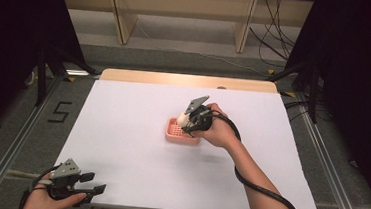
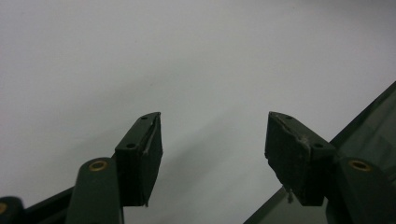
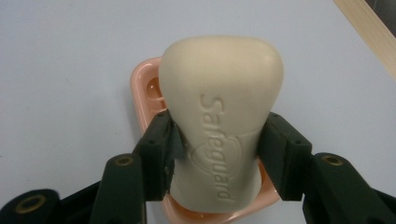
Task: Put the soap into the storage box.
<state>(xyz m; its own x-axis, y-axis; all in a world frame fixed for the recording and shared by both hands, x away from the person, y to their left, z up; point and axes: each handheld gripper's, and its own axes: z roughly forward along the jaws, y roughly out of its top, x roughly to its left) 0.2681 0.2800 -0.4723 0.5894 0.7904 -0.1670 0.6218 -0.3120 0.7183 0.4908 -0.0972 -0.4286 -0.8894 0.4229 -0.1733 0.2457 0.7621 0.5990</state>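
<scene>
The right gripper [image 3: 215, 154] has its two black jaws clamped on the sides of a cream bar of soap [image 3: 219, 116] stamped "Safeguard", holding it directly over the pink soap dish [image 1: 182, 135] that sits near the middle of the white table [image 1: 120, 144]. From the right gripper view the bar's lower end looks down inside the dish, though I cannot tell whether it touches. Well away from the dish, at the table's near left corner, the left gripper [image 1: 87, 183] hovers with its jaws spread wide and nothing between them.
</scene>
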